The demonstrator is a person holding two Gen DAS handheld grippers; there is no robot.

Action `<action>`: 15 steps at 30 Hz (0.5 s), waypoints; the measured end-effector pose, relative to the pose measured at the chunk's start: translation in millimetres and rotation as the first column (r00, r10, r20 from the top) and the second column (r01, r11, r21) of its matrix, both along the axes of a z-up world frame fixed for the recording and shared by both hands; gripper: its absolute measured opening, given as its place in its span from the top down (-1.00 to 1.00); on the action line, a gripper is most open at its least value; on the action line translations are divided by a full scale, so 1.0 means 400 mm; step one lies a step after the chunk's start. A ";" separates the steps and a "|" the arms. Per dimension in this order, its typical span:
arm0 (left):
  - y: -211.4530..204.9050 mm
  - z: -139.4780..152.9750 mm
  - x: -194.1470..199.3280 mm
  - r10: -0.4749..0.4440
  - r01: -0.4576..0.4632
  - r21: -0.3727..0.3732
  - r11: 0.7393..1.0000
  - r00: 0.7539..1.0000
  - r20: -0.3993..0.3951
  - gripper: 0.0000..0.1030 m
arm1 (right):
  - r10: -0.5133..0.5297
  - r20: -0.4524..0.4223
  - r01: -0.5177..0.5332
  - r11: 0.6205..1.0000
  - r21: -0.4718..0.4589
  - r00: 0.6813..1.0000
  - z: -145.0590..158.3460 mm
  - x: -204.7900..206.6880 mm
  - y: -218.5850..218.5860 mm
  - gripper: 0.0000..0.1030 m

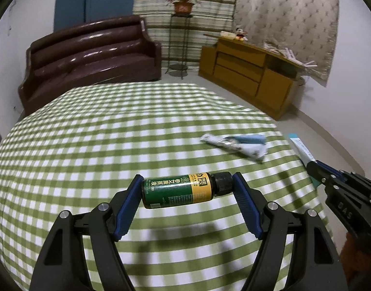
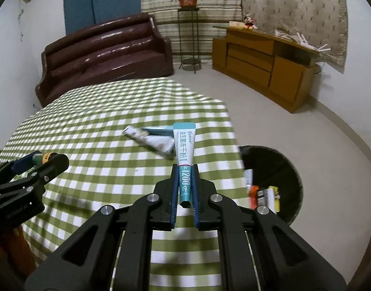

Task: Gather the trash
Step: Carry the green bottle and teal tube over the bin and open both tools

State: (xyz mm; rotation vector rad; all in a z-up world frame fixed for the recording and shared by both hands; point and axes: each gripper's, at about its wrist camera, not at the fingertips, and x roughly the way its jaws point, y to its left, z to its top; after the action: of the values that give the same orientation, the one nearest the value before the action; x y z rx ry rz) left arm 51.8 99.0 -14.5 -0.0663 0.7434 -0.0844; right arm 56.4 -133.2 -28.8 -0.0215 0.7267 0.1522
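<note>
1. The left gripper (image 1: 186, 188) clamps a small dark green glass bottle with a yellow label band and black cap (image 1: 183, 190) end to end, sideways, lifted above the green-and-white checked tablecloth (image 1: 88, 133)
2. The right gripper (image 2: 185, 181) pinches a slim teal-and-white plastic tube (image 2: 184, 152) between nearly closed jaws, its flat end pointing up
3. A crumpled white and pale blue wrapper (image 2: 154, 139) lies on the cloth beyond the tube
4. A round black bin (image 2: 282, 169) beside the table holds small items

brown sofa (image 1: 88, 55) | potted plant (image 1: 183, 3) on stand | wooden cabinet (image 1: 253, 72) | checked tablecloth (image 1: 112, 133)
</note>
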 end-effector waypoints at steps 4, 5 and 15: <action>-0.068 0.015 0.014 -0.051 0.051 0.002 0.999 0.998 0.021 -0.39 | -0.048 0.021 0.048 0.999 0.002 0.999 0.011 0.014 -0.065 0.81; -0.088 0.018 0.019 -0.066 0.066 0.000 0.998 0.998 0.024 -0.39 | -0.058 0.025 0.058 0.998 0.003 0.998 0.013 0.017 -0.080 0.81; -0.289 0.032 0.076 -0.214 0.215 -0.005 0.977 0.975 0.065 -0.39 | -0.174 0.036 0.174 0.985 0.012 0.984 0.004 0.055 -0.248 0.81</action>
State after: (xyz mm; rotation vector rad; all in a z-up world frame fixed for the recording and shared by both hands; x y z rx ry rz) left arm 82.3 -16.4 -1.7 0.0050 0.6839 -0.2958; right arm 78.4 -232.5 -27.0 0.0473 0.6877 -0.0126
